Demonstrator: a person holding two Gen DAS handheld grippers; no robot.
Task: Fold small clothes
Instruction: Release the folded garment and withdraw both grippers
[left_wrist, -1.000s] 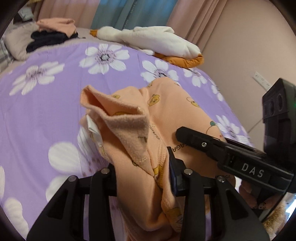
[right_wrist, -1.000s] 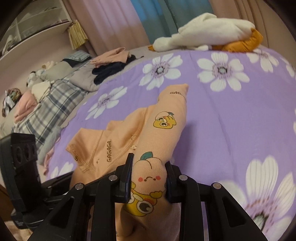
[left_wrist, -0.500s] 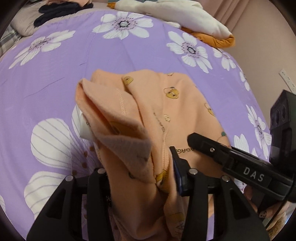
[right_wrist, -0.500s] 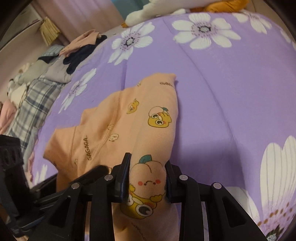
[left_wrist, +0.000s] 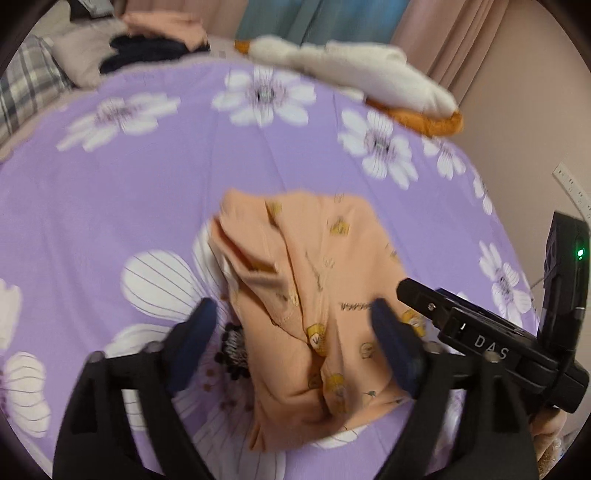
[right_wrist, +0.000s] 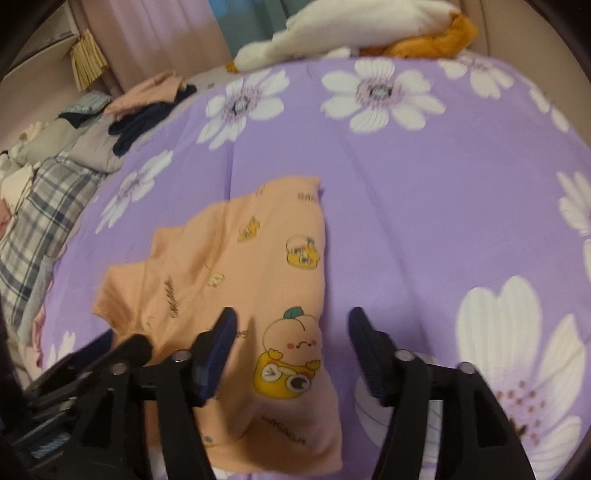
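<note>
Garment: a small peach top (right_wrist: 236, 280) with cartoon prints lay on the purple flowered bedspread (right_wrist: 424, 206), near the front edge of the bed, partly doubled over on itself.
Fold state: the right side lay flat with a fairly straight edge; the left side was bunched into a loose ridge (left_wrist: 255, 254) with a sliver of white showing underneath.
Left gripper (left_wrist: 295, 328): jaws stood wide apart, one finger on each side of the rumpled fabric, holding nothing.
Right gripper (right_wrist: 290, 332): jaws also spread, astride the printed front corner of the top, with no cloth pinched.
Step in hand: judged to be the release after laying a fold down on the bed, both tools free of the cloth.
Next move: probably the bunched left side needs flattening or a fresh grip on an edge for the following fold; the soft knit would likely sag and drag unless pinched close to a hem.
Left view only: the raised crumple and its white underside, plus the right tool's black body (left_wrist: 491, 350) crossing in beside the garment.
Right view only: the neat flat right edge and the large duck print (right_wrist: 288, 365), which the left camera barely caught.
Beyond: a white and orange pile (left_wrist: 369, 74) at the far edge, dark and peach clothes (right_wrist: 147, 107), and a plaid blanket (right_wrist: 40, 206) to the left.
</note>
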